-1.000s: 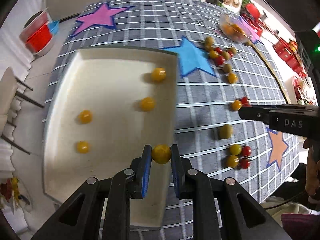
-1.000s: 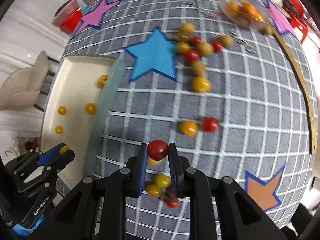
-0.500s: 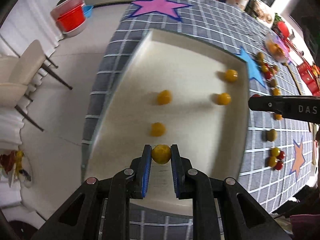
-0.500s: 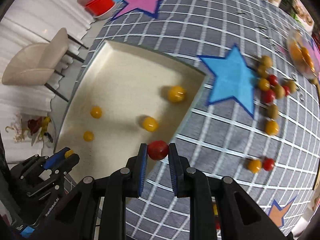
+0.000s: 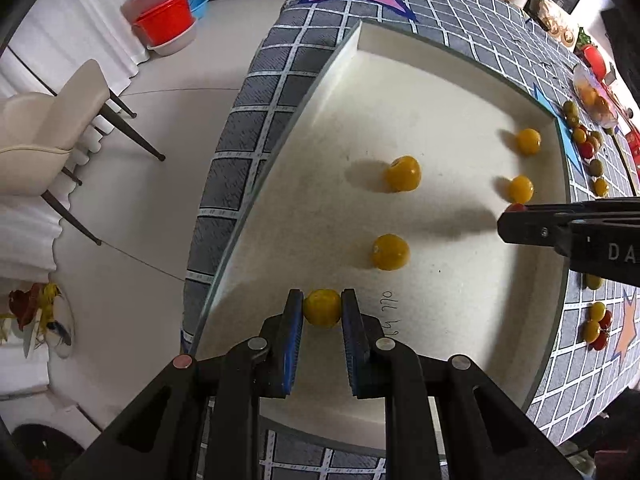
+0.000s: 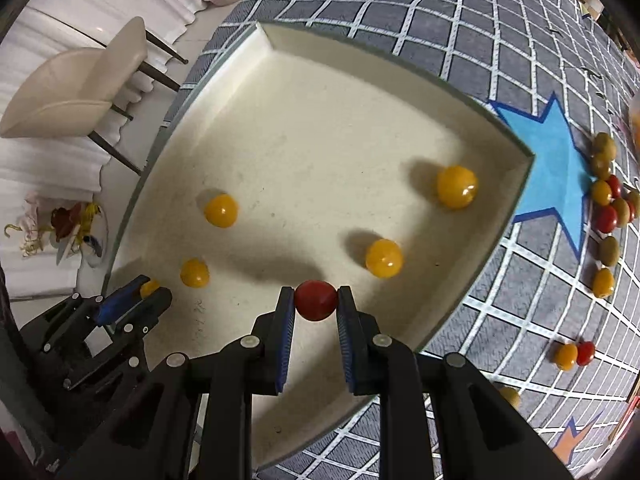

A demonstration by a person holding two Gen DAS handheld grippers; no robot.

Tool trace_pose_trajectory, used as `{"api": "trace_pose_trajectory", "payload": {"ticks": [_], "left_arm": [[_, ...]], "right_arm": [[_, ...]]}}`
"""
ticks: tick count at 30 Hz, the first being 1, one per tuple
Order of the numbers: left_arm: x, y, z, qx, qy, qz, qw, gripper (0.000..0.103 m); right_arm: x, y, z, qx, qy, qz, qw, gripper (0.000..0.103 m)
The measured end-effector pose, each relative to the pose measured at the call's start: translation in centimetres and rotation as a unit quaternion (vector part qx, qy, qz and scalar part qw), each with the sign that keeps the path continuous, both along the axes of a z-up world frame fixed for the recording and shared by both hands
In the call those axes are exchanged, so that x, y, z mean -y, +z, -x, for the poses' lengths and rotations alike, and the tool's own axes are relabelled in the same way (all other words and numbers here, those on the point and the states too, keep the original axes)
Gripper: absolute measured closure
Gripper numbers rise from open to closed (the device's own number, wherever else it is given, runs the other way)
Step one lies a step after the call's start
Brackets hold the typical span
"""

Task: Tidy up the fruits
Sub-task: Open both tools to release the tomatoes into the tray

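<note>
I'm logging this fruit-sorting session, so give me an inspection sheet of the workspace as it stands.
Surface: grey checked tablecloth with star patches.
Job's things: cream tray holding four loose yellow tomatoes; more red, yellow and green ones lie on the cloth.
Clutter: clear tub of fruit at the far edge.
Grippers: left gripper shut on a yellow tomato; right gripper shut on a red tomato; both over the tray.
Cables: nothing seen.
Surroundings: beige chair, stacked red basins on the floor.

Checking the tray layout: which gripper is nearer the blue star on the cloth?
Right. The right gripper hangs over the tray side bordering the blue star; the left gripper is over the far side.
</note>
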State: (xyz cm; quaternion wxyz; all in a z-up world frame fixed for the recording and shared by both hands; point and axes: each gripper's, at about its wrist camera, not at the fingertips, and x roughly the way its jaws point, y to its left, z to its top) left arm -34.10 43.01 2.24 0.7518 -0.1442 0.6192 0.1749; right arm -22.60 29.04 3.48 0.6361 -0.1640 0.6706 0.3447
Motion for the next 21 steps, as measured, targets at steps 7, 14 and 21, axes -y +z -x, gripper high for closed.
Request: {"api": "trace_pose_trajectory", "payload": {"ticks": [7,14,21], "left_arm": [[0.1,-0.6,0.1,-0.002,0.005,-0.005,1.0000,0.082],[0.7,-0.6,-0.1,-0.011,-0.007,-0.022,0.9997,0.074],[0.8,-0.2,0.2,-0.024,-0.005,-0.028,0.9993,0.025]], "right_arm": [[-0.5,-1.2,0.3,0.000,-0.003,0.009,1.000,0.080],[-1.1,-1.2,0.2,-0.014,-0.007,0.003,1.000,0.071],[-0.5,-0.4,-0.4,-0.016,-0.020,-0.002,1.000,0.030]]}}
